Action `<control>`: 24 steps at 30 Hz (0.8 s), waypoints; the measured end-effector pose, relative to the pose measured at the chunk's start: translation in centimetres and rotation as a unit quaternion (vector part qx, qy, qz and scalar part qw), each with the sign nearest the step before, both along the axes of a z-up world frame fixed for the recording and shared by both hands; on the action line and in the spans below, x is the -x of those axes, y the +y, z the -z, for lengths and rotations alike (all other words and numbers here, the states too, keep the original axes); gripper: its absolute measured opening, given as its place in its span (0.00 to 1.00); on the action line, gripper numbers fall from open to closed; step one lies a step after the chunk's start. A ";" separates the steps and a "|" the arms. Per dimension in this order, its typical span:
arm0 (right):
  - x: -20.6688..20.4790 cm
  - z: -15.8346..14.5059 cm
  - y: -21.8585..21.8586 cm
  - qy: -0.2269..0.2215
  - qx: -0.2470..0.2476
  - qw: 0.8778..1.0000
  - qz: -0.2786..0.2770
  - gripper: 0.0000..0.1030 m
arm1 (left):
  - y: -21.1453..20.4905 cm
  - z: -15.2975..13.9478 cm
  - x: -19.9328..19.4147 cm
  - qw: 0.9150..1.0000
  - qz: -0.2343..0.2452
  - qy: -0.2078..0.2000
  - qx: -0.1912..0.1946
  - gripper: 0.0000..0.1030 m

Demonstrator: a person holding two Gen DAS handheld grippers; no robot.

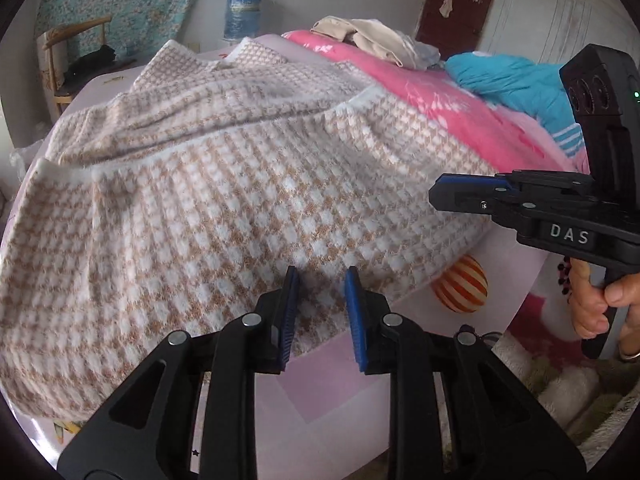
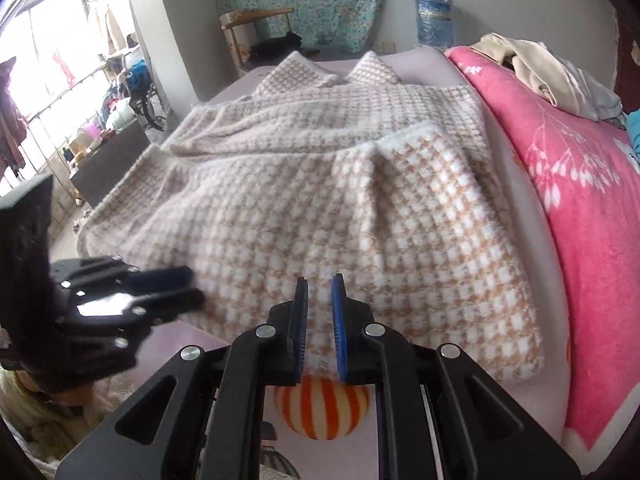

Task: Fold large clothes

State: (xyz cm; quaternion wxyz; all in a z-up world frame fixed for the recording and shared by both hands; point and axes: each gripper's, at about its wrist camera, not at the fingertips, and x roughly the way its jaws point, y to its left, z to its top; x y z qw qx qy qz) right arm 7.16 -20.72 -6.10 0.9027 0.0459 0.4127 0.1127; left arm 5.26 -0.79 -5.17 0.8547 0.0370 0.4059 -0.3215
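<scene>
Two grippers hover over the near edge of a bed, each with nothing between its blue pads. The left gripper (image 1: pixel 322 276) has its fingers (image 1: pixel 290 312) a little apart, a clear gap between them, their tips just above the hem of one large houndstooth garment (image 1: pixel 224 200); whether they touch the knit I cannot tell. The right gripper (image 2: pixel 320 284) has its fingers (image 2: pixel 340 320) drawn nearly together, only a narrow slit left, poised over the same hem without pinching it. In the left wrist view a hand (image 1: pixel 596 304) grips the right tool's handle.

The tan-and-white garment lies spread across the lilac bedsheet (image 1: pixel 320 392), one side folded over toward the middle, two sleeves lying at the far end. One orange-striped ball pattern (image 2: pixel 320 412) shows on the sheet just below the hem. Beside the garment lies one pink blanket (image 2: pixel 580 208), with a heap of beige clothes (image 2: pixel 532 64) on it and one turquoise piece (image 1: pixel 512 80) nearby. Further out stand one wooden chair (image 2: pixel 248 28) and one blue water jug (image 2: pixel 434 20).
</scene>
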 end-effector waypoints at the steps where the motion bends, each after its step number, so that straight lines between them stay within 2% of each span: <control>1: 0.0 -0.3 0.7 -0.006 -0.004 1.000 -0.013 0.12 | 0.3 0.0 -0.2 1.000 -0.005 0.010 0.011 0.22; 4: -0.1 -0.5 2.6 -0.019 -0.003 0.999 -0.048 0.12 | 1.0 0.0 -0.5 0.999 -0.006 0.019 0.027 0.21; 5: -0.4 0.1 3.2 -0.014 0.002 0.998 -0.055 0.12 | 1.1 0.0 -0.5 0.999 -0.005 0.018 0.027 0.20; 7: -1.4 2.6 4.1 0.028 0.025 0.997 -0.064 0.12 | 1.5 0.2 -0.4 0.999 -0.005 0.019 0.027 0.17; 8: -1.3 3.1 4.1 0.017 0.025 0.997 -0.064 0.14 | 1.8 0.3 -0.3 0.999 -0.008 0.021 0.027 0.16; 12: -1.1 2.8 3.7 0.024 0.015 0.998 -0.062 0.15 | 4.1 0.6 -0.3 0.998 -0.026 0.036 0.038 0.02; 15: -1.0 2.8 3.6 0.023 0.011 0.998 -0.063 0.15 | 6.1 0.9 -0.2 0.996 -0.037 0.054 0.060 0.02; 17: -1.1 2.9 3.6 0.024 0.010 0.998 -0.064 0.15 | 6.8 0.9 0.3 0.997 -0.043 0.049 0.049 0.02; 19: -1.2 2.9 3.5 0.024 0.007 0.998 -0.064 0.15 | 7.6 1.0 0.7 0.997 -0.067 0.036 0.011 0.02; 20: -1.2 2.9 3.4 0.025 0.004 0.998 -0.063 0.15 | 8.3 1.3 0.7 0.997 -0.070 0.041 0.008 0.02; 22: -1.2 3.0 3.3 0.026 -0.002 0.998 -0.062 0.15 | 10.3 1.6 0.7 0.994 -0.087 0.058 0.026 0.02; 24: -1.2 3.0 3.3 0.026 -0.003 0.998 -0.062 0.15 | 11.6 1.5 0.9 0.993 -0.102 0.060 0.020 0.02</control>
